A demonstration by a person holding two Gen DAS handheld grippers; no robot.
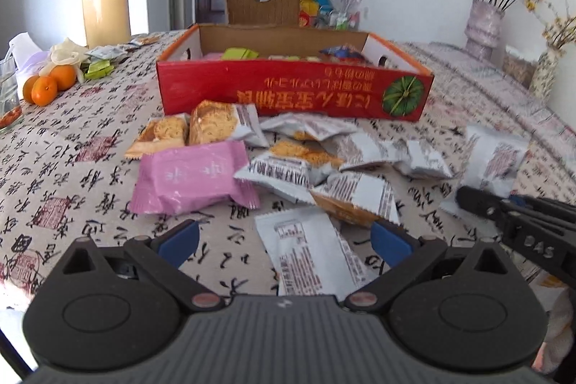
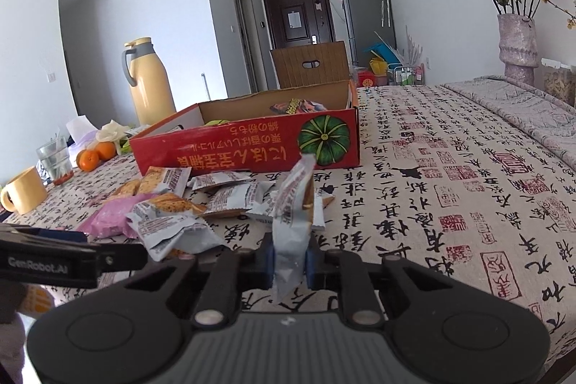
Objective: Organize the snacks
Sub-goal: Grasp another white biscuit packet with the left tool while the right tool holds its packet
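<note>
while the right gripper (image 2: pixel 289 261) pinches a silver packet (image 2: pixel 293 204), left gripper (image 1: pixel 284 242), marked perhaps "gemrobot.ai", gapes.

Between the right gripper's (image 2: pixel 290 263) matt black plastic jaws stands a crinkled, glossy foil snack packet (image 2: pixel 293 215). Beyond it – a red printed cardboard box (image 2: pixel 252 146), raw brown inside. Beneath – woven cloth tablecloth (image 2: pixel 450 204), matt.

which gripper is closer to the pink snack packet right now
Left. The left gripper hangs open just in front of the pink snack packet. The right gripper is off to the far side of the pile, shut on a white snack packet.
</note>
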